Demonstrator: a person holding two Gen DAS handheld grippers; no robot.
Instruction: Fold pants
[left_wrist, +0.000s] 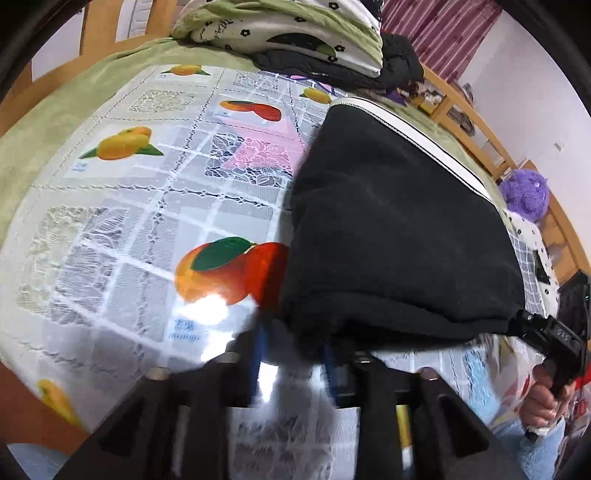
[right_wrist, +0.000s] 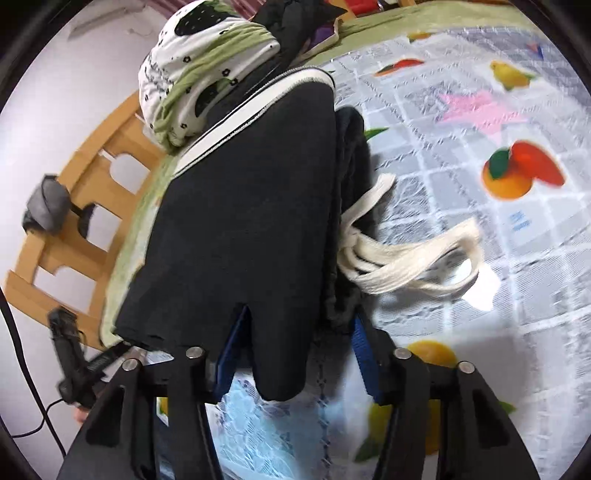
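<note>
Fruit-print cover (left_wrist: 155, 206) on bed carries the black pants (left_wrist: 388, 236), folded, white-striped edge far side. Right view alone shows cream drawstring (right_wrist: 406, 258). Right gripper (right_wrist: 299, 354) jaws parted around pants' near edge; left gripper (left_wrist: 291, 350) blurred, probably parted.

a wooden-framed bed (left_wrist: 461, 99) carries everything, spread with a light green blanket (left_wrist: 44, 147). over the blanket lies a glossy lace-patterned plastic sheet printed with oranges and mangoes (left_wrist: 155, 221). on the sheet rest folded black pants with a white side stripe (left_wrist: 388, 229) and a cream drawstring (right_wrist: 399, 254). a rolled green-and-white flowered quilt (left_wrist: 288, 29) sits at the far end.
</note>
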